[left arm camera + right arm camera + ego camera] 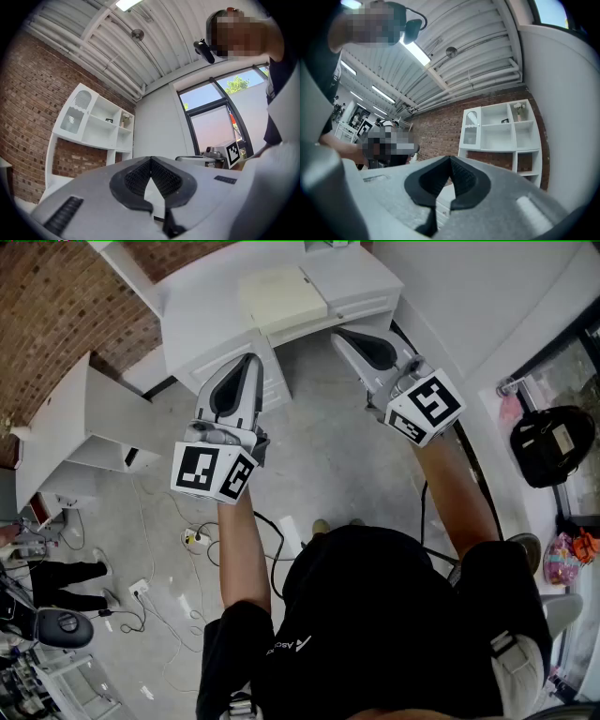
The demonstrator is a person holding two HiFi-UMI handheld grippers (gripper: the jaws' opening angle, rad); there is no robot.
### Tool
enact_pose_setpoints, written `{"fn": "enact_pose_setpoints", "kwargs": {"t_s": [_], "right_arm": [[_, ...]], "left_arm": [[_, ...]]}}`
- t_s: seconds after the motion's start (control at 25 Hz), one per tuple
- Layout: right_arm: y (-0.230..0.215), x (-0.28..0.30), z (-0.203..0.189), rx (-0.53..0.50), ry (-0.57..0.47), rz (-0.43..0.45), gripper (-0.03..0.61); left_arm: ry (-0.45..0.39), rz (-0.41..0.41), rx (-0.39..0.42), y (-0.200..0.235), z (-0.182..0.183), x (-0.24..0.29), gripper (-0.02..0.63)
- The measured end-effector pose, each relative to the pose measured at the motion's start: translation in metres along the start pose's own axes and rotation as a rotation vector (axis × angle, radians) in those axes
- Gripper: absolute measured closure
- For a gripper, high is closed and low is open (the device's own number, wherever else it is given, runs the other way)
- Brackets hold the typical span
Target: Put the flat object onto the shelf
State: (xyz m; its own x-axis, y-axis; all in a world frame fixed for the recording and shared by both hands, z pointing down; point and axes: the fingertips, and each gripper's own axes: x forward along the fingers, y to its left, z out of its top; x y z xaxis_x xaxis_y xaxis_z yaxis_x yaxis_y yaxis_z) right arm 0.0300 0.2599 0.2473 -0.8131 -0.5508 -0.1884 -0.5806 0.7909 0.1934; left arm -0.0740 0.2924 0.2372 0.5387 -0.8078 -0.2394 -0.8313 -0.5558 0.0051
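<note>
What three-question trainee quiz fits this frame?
1. True or false: the left gripper holds the flat object.
2. The flat object lies on: A the floor; B the cabinet; C the shelf.
3. Fill in: the jaws of the left gripper and of the right gripper are both ____.
Key: 1 false; 2 B; 3 shut.

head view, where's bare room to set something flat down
Free: white cabinet top right of the cream flat object, and grey floor between left gripper and right gripper. Crowded: floor at lower left, with cables and a power strip.
</note>
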Motion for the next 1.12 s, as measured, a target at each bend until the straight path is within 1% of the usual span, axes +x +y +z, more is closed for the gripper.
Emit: {"fn": "enact_pose_setpoints", "kwargs": {"t_s": [0.16, 0.4, 0.68, 0.84, 0.96, 1.12], "right_arm": [[0.002, 0.006, 0.000, 0.002, -0.002, 0.000, 0.580], [0.004, 0.015, 0.001, 0.046, -0.019, -0.020, 0.578], [0.010, 0.024, -0.014, 0.035, 0.015, -0.045, 0.580], [0.012, 0.029, -0.023, 0.006, 0.039, -0.048, 0.578], [0.004, 0.032, -0.027, -0.010, 0.047, -0.049, 0.578], [-0.021, 0.043, -0.034, -0.030, 0.037, -0.054, 0.578]], "left_arm": [[0.000, -0.001, -0.003, 0.007, -0.001, -0.002, 0.615], [0.008, -0.005, 0.001, 0.022, -0.003, -0.013, 0.615], [0.013, -0.019, -0.018, 0.040, -0.014, -0.023, 0.615], [0.016, -0.021, -0.026, 0.050, -0.021, -0.021, 0.615], [0.022, -0.013, -0.028, 0.058, -0.027, -0.015, 0.615], [0.034, 0.003, -0.020, 0.073, -0.037, 0.004, 0.615]]}}
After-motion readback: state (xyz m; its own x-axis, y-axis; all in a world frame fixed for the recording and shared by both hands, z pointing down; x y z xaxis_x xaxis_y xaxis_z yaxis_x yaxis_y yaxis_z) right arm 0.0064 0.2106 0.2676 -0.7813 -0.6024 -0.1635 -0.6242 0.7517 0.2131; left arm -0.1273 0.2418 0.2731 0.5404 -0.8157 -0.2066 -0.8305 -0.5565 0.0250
